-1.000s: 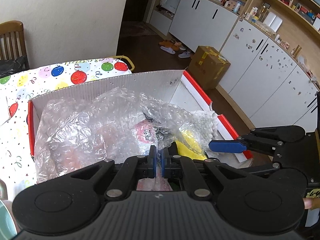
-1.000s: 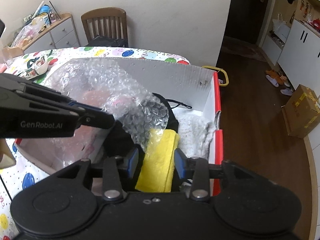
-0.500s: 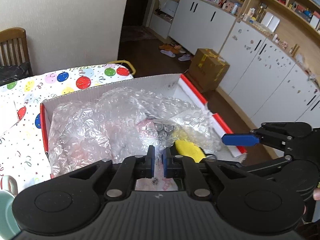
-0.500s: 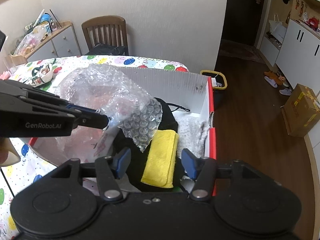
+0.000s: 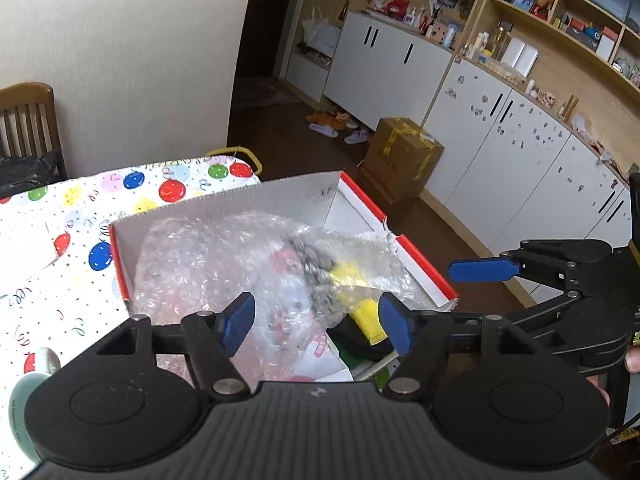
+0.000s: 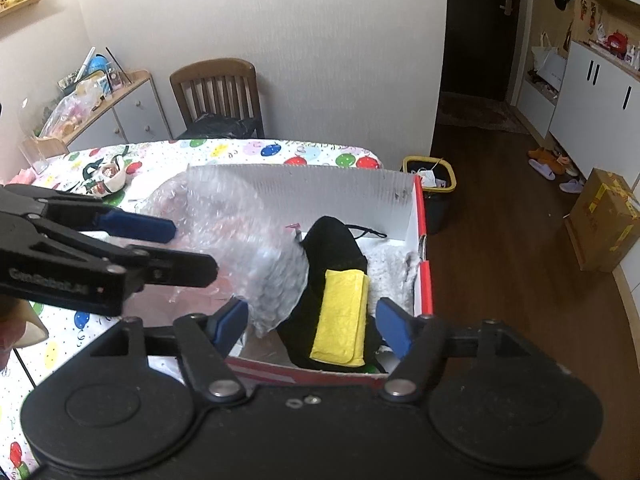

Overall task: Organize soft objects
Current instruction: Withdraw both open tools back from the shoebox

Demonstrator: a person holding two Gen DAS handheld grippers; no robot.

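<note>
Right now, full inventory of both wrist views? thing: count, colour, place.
storage box: 1, white with red rim, on the table
bubble wrap: 1 sheet, clear, left part of the box
yellow cloth: 1, yellow, folded, on the black item
black fabric item: 1, black, centre-right in the box
white fluffy fabric: 1, white, right end of the box
balloon-print tablecloth: 1, multicolour, on the table
wooden chair: 1, brown, behind the table
cardboard box: 1, brown, on the floor
waste bin: 1, black, yellow rim, on the floor
left gripper: 1, black, blue pads, open
right gripper: 1, black, blue pads, open
</note>
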